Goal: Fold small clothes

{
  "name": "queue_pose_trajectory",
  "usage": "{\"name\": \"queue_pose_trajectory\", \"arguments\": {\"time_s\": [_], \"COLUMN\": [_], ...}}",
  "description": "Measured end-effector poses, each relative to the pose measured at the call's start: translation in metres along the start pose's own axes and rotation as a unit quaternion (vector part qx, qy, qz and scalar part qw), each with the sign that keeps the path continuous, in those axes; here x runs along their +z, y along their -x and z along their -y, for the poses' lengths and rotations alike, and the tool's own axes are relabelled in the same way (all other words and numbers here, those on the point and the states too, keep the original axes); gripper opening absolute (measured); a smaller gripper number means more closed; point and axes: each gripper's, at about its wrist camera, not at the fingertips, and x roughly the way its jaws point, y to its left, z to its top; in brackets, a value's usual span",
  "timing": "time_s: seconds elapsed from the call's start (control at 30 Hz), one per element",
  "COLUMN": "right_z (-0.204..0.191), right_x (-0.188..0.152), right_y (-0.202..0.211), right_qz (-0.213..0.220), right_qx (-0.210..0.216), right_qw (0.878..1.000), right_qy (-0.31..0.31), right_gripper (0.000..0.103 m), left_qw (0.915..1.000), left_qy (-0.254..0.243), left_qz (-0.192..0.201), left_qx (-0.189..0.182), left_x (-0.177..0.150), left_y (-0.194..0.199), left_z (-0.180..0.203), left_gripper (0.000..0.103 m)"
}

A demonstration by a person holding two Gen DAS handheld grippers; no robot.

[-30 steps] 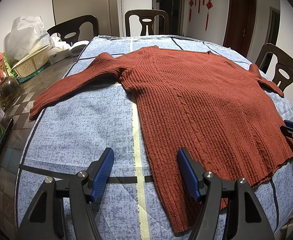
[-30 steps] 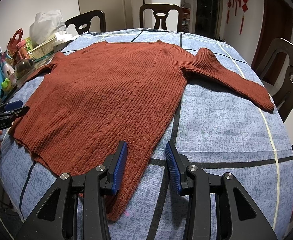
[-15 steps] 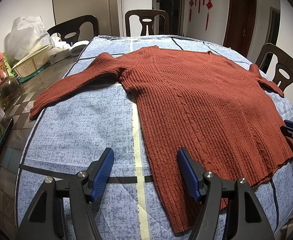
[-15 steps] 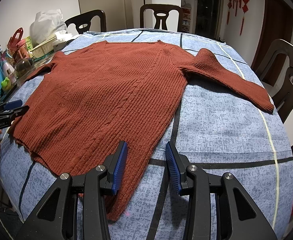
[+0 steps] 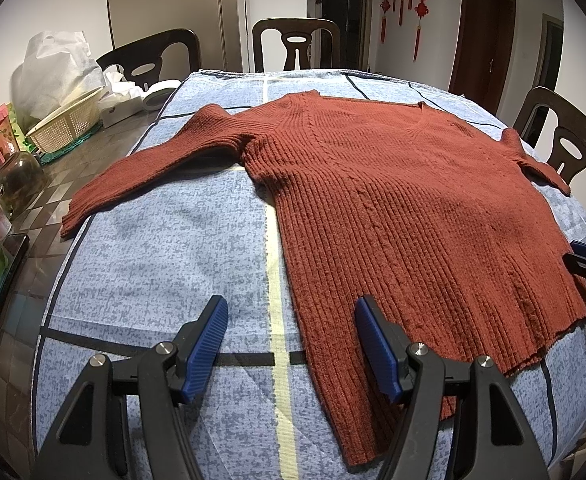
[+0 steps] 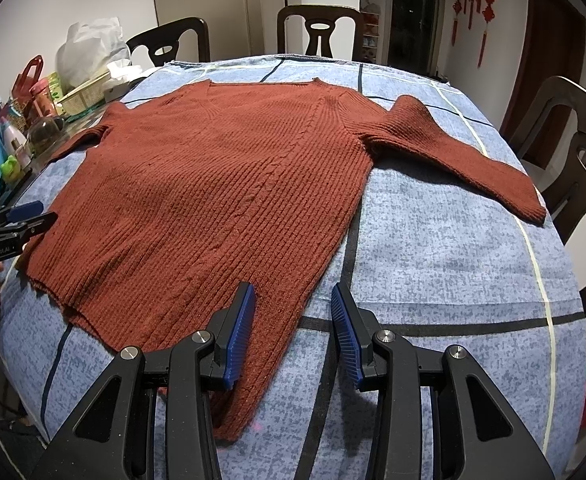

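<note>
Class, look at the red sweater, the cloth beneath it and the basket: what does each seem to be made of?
Sweater: knitted yarn, probably wool or acrylic; matte vertical ribs.
Tablecloth: woven fabric, likely cotton; flat mottled blue with printed lines.
Basket: apparently moulded plastic; cream lattice walls.

Both views are lit evenly by indoor light from overhead; soft shadows are cast under the sweater's sleeves (image 5: 145, 168) and onto the blue cloth (image 6: 433, 240); focus is sharp throughout; straight lines are bowed by fisheye distortion; corners are vignetted black.
</note>
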Motion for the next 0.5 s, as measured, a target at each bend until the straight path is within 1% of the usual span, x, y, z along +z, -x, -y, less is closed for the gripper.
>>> {"name": "queue_pose_trajectory", "arguments": {"time_s": [0.3,0.5], "right_z": [-0.002,-0.005], "right_x": [0.001,0.003], "right_y": [0.005,0.013], "right_qz": [-0.003,0.010], "right_qx": [-0.002,0.001], "right_qw": [1.000,1.000], "right_qy": [0.000,-0.003], "right_gripper": [0.041,0.041], "left_qw": [1.0000,0.9999], "left_qy": [-0.001,-0.001], "left_qz": [-0.003,-0.005], "left_qx": [0.008,0.015], "left_x": [0.000,0.000], "left_y": [0.000,0.000], "left_z": [0.002,0.004], "left_gripper": [0.070,0.069]}}
